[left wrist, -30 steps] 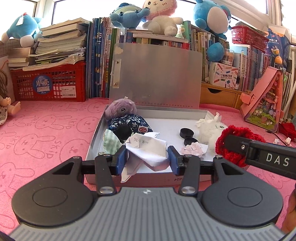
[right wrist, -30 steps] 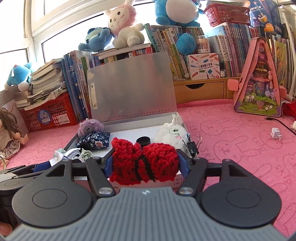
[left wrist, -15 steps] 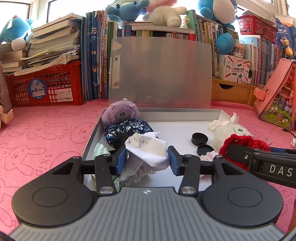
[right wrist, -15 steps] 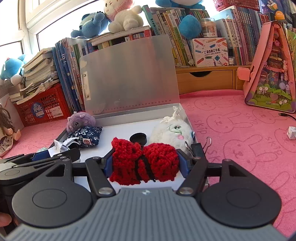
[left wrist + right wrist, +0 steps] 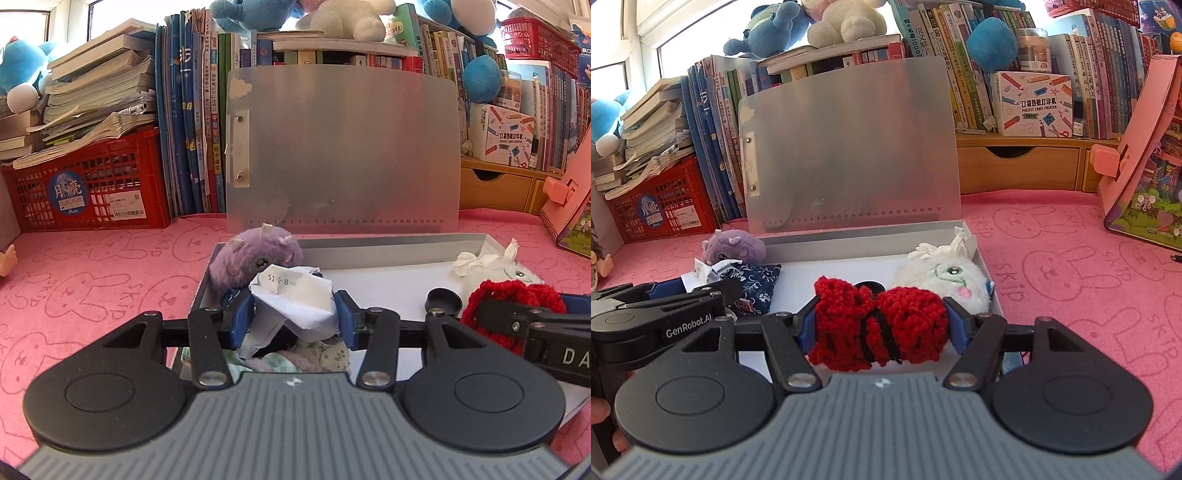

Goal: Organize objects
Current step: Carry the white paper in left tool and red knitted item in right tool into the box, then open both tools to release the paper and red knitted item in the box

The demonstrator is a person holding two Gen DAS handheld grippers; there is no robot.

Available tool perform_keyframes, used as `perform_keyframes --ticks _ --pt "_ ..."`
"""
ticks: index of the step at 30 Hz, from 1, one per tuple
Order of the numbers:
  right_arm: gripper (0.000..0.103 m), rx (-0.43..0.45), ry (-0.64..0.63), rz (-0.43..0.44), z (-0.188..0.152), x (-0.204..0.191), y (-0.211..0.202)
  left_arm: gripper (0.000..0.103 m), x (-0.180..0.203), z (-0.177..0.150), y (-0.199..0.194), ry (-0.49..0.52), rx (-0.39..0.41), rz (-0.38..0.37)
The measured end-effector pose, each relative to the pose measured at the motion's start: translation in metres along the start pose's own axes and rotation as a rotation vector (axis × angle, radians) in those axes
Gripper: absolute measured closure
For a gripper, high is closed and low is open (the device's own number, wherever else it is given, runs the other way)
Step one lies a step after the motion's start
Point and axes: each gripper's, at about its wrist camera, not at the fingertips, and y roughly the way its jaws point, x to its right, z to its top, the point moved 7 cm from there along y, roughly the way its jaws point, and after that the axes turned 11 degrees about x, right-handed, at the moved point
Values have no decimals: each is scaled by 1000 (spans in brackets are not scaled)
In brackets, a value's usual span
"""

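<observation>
a: while both claws hang over the open grey tin box (image 5: pixel 388 245), what's packed?

b: left claw (image 5: pixel 295 314) pinches a crumpled white paper scrap with a printed sum (image 5: pixel 295 295); right claw (image 5: pixel 881 325) squeezes a red crocheted yarn bundle (image 5: pixel 879 325). neither's dropped yet.

a: beyond them?

b: purple plush (image 5: pixel 255 260), blue floral pouch (image 5: pixel 757 280), white plush (image 5: pixel 945 277) already inside.

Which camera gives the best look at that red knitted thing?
The right wrist view: the red knitted piece sits front and centre, whole, clamped in the right claw, black band visible. The left wrist view catches only part of it at the right edge, behind that claw's finger.
</observation>
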Motion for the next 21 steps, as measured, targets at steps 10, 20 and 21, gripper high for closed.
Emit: perform_keyframes --ticks 10,20,21 --pt "32 -5 1 -8 0 1 11 49 2 -8 7 11 -14 -5" --pt "27 -10 7 2 -1 1 8 38 6 -12 2 24 -19 -18" --pt "24 -9 11 7 0 1 7 33 6 -12 0 24 -17 -21"
